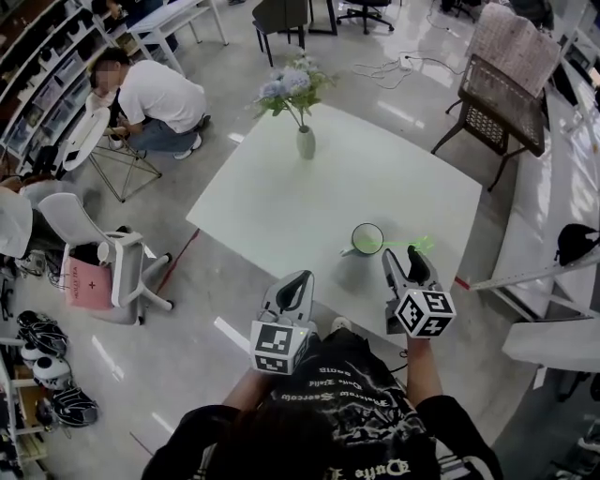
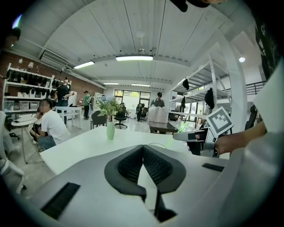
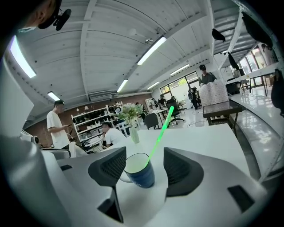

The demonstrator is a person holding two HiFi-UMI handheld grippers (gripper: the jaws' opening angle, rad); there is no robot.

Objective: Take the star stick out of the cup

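Right gripper [image 3: 144, 156], jaws spread, faces the blue cup [image 3: 140, 174] holding the green star stick [image 3: 159, 131]. Left gripper [image 2: 143, 150] is pressed together, empty. A flower vase [image 1: 306, 142] stands well apart on the desk [image 1: 272, 216].

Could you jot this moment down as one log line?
right gripper: open, facing cup | green stick: in cup | left gripper: shut, empty

An open-plan office or studio. Shelving [image 1: 42, 70] fills the upper left. White tables [image 1: 272, 202], swivel chairs [image 1: 366, 11] and ceiling strip lights [image 2: 134, 58] show it.
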